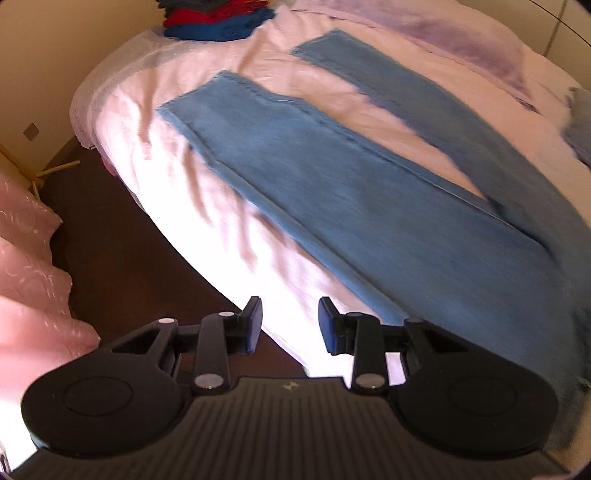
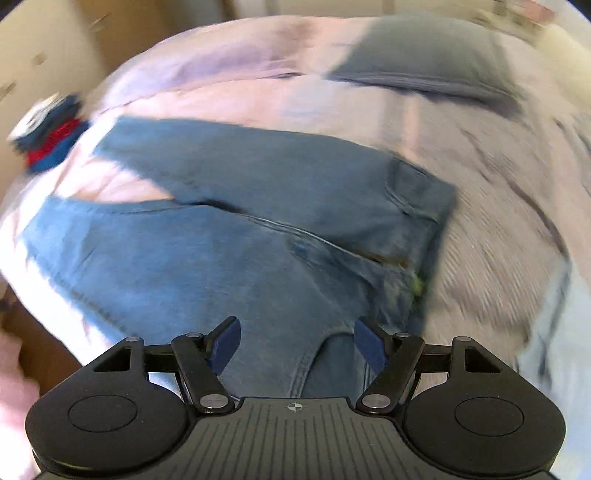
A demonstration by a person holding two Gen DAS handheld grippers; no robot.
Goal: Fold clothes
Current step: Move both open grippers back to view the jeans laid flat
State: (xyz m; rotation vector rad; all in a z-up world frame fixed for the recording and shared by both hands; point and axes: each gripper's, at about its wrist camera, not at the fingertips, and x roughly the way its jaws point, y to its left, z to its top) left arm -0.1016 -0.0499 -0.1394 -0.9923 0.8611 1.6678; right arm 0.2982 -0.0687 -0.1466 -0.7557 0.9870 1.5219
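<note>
1 pair of blue jeans [image 1: 369,206] lay flat on the pink bed [image 1: 192,206], its 2 legs spread toward the far left, where 1 stack of folded clothes [image 1: 221,22] sat. The left gripper [image 1: 290,325] and right gripper [image 2: 295,341] hovered above, jaws open and empty. Only the right view showed the waistband and 1 grey pillow [image 2: 424,59]; only the left showed the dark floor [image 1: 122,236].

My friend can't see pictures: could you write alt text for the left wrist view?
A pair of blue jeans lies flat, legs spread apart, on a pale pink bed. The open left gripper hovers empty near the bed's edge. Folded red and blue clothes are stacked at the far corner.
</note>
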